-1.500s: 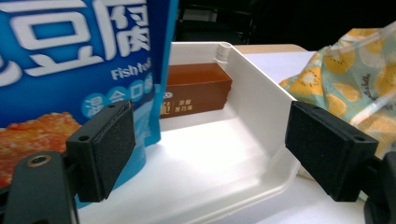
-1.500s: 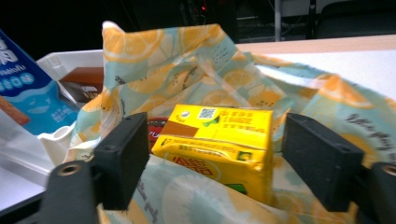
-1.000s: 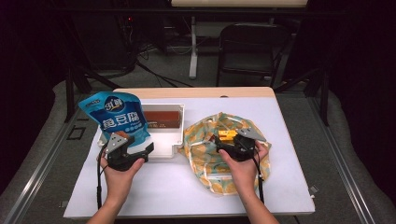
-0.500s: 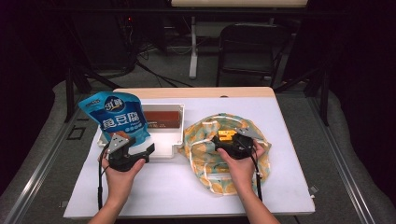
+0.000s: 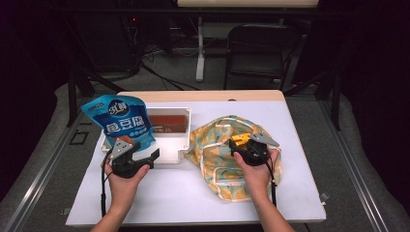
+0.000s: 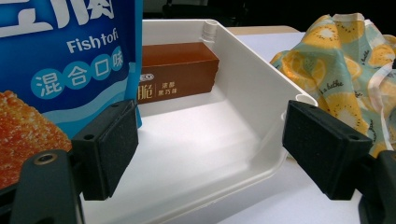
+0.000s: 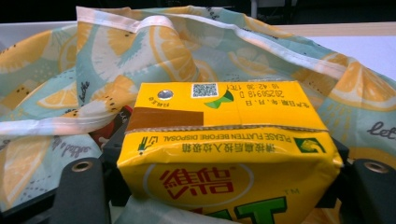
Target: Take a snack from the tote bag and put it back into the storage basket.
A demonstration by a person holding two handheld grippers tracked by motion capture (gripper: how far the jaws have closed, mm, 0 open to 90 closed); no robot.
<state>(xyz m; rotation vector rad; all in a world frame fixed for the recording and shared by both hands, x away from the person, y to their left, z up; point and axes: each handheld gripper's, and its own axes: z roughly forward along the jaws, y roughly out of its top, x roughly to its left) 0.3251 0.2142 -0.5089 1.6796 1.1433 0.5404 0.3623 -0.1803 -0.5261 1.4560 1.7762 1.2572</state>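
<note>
I had the right hand-held gripper over the lemon-print cloth bag, its jaws having just been closing, with the yellow drink carton between them; the pads flanked the carton's two sides and appeared to press on it. The carton sat low in the bag's mouth, the bag's hemmed rim curving just behind it. My left hand-held gripper stood wide open at the near edge of the white tray, gripping nothing. One pad sat just beside the blue fish tofu pouch, which stood upright at the tray's left end. A brown box lay against the tray's far wall, leaving bare floor in front. The tabletop near me lay open.
</note>
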